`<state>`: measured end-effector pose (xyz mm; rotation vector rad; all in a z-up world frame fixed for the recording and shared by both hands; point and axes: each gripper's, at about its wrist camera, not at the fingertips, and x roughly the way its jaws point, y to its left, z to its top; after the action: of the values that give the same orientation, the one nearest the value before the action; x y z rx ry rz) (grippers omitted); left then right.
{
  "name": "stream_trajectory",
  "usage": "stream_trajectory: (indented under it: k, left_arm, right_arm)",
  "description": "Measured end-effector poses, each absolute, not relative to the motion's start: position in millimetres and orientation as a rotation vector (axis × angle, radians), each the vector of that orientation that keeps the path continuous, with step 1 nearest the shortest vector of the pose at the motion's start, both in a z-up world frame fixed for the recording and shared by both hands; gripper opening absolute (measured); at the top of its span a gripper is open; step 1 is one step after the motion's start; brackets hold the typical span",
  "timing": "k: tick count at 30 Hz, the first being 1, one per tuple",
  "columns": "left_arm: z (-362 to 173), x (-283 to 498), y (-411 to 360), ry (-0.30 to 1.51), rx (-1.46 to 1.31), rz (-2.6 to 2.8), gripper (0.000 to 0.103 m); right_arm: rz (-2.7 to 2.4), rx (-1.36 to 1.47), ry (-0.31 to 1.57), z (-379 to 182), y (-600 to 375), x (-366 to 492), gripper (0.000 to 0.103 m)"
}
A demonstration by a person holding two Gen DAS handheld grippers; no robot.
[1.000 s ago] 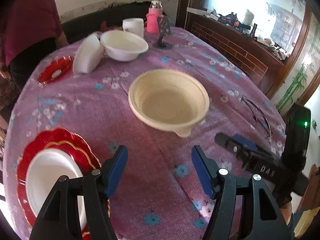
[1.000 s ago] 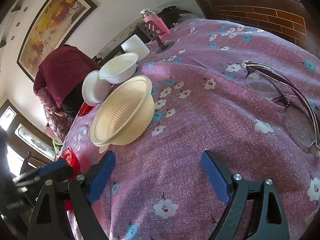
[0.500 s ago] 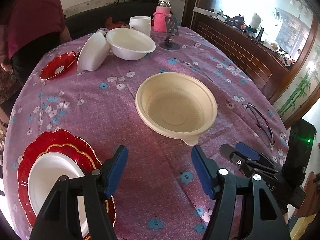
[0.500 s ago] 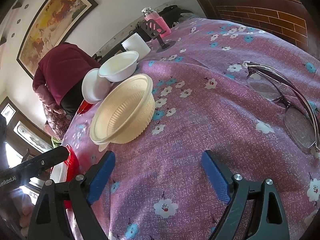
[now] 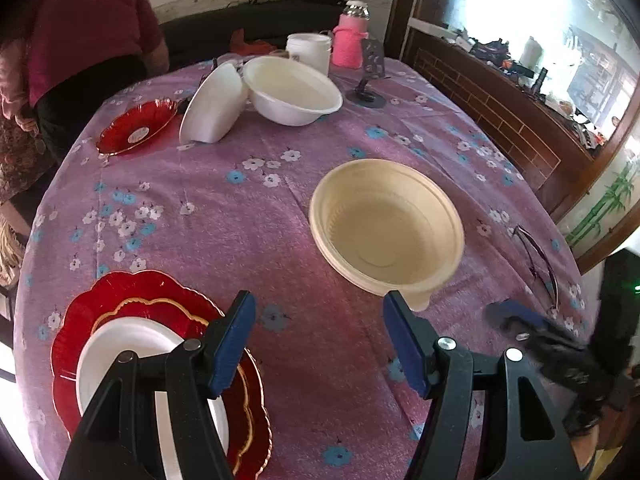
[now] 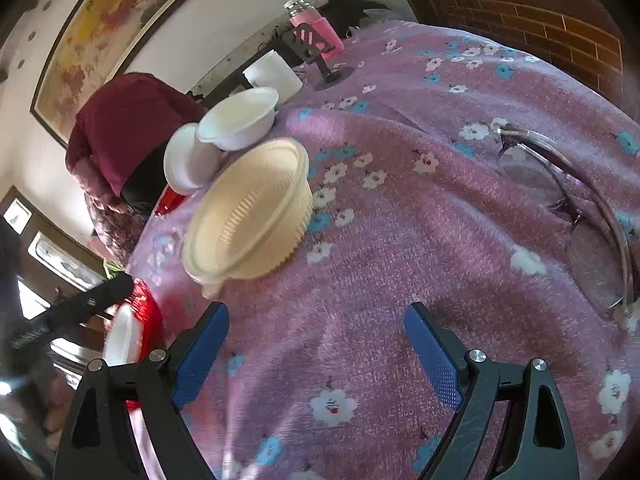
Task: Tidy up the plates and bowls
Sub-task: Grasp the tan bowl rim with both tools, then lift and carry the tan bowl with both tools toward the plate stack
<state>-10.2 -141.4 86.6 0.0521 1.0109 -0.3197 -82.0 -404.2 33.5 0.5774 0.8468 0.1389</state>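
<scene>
cream bowl (image 5: 386,228) upright | both grippers' fingers apart, empty

The left tool (image 5: 318,336) covers the near part of the white plate (image 5: 132,344) and of the red plate (image 5: 80,320) under it. To its right, the right tool (image 5: 536,340) shows only as a dark blur. In the right wrist view, both plates left of the tool are smeared and half hidden, and the person (image 6: 132,136) beyond the surface (image 6: 400,220) is partly behind the bowls. The glasses (image 6: 568,200) lie partly blurred.
</scene>
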Motion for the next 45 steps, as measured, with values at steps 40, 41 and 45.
stream_trajectory:
  k: [40,41,45]
  left_arm:
    - [65.4,-11.5,-141.7,1.137,-0.073,-0.448,0.012]
    - [64.4,-19.9,-141.1,1.140,-0.063,-0.469,0.012]
    - [56.2,-41.5,-141.8,1.142,-0.026,-0.484,0.012]
  right_arm:
    - [0.198,0.547,0.890,72.5,-393.4,-74.6,0.011]
    - [0.201,0.538,0.891,72.9,-391.4,-83.7,0.012]
    - [0.213,0.574,0.923,59.9,-391.0,-109.0,0.014]
